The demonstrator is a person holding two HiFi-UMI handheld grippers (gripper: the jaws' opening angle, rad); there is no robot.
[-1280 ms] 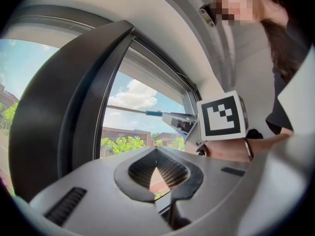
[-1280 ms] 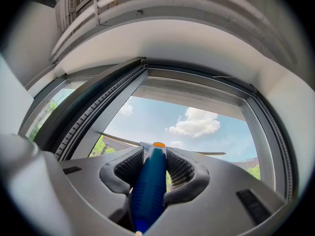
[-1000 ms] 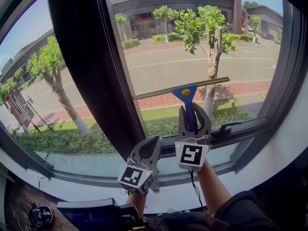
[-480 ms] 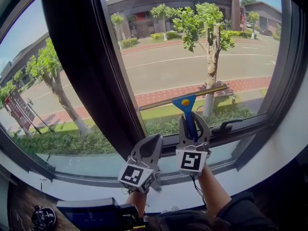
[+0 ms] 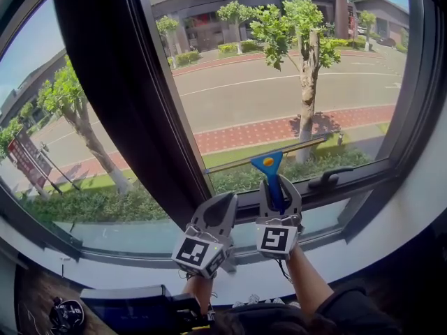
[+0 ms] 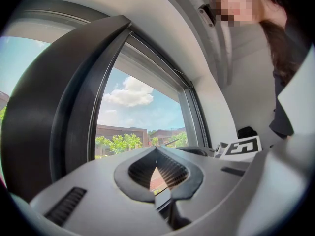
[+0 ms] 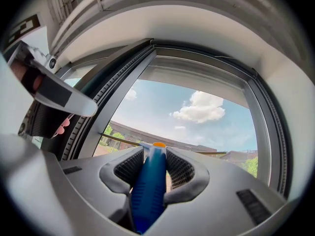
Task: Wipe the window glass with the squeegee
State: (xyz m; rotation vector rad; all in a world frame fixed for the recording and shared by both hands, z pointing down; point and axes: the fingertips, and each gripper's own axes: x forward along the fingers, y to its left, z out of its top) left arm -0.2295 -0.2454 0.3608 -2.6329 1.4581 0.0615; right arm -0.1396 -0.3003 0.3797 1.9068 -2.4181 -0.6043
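The squeegee (image 5: 269,166) has a blue handle, an orange spot and a long thin blade (image 5: 230,162) lying against the lower part of the window glass (image 5: 279,82). My right gripper (image 5: 279,187) is shut on the handle, which also runs up between the jaws in the right gripper view as the squeegee (image 7: 150,181). My left gripper (image 5: 222,211) sits just left of it, in front of the dark window frame (image 5: 119,96), jaws closed together on nothing. In the left gripper view the left gripper (image 6: 160,173) faces the pane and sky.
A black window handle (image 5: 325,180) sits on the lower sill to the right of the squeegee. The thick dark mullion splits the window into a left pane (image 5: 42,117) and the right pane. A dark object (image 5: 63,314) lies at the bottom left.
The right gripper has drawn the squeegee down the glass, from the middle of the pane to near the bottom frame. The left gripper has stayed put.
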